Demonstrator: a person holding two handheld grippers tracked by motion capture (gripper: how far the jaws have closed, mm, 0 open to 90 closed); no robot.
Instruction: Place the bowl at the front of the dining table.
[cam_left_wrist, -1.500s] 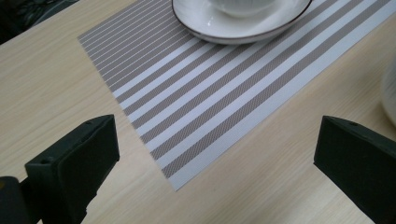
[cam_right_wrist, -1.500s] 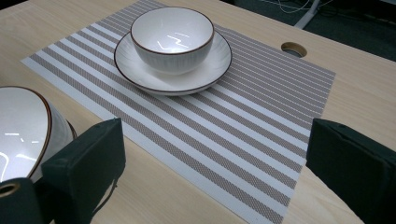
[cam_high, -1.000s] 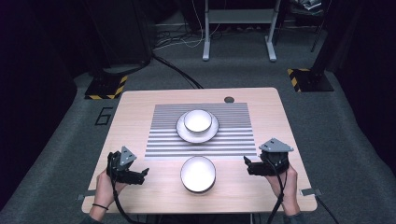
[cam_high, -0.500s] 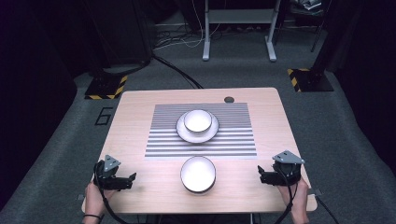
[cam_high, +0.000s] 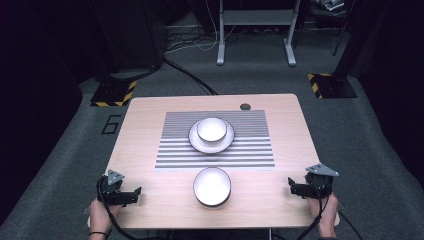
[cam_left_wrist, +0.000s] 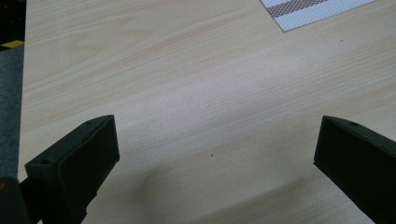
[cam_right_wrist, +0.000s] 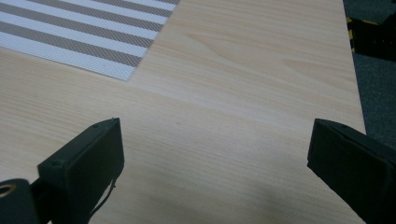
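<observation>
Dark grey carpet and black drapes surround our pale wooden table (cam_high: 150, 125), which carries a striped mat (cam_high: 175, 150) across its middle. We hold our left gripper (cam_high: 134, 195) at seven o'clock and our right gripper (cam_high: 292, 187) at four o'clock, both with jaws spread wide and grasping nothing, each hovering over bare wood. Between them, at six o'clock near our edge, sits the near white bowl (cam_high: 212, 186), well apart from either gripper. At twelve o'clock on the mat a second bowl (cam_high: 211, 129) rests inside a white plate (cam_high: 197, 142). We judge the near white bowl to be glazed ceramic: stiff, fairly heavy, slippery and liable to chip. Its thin rim looks the best hold, one jaw inside and one outside.
</observation>
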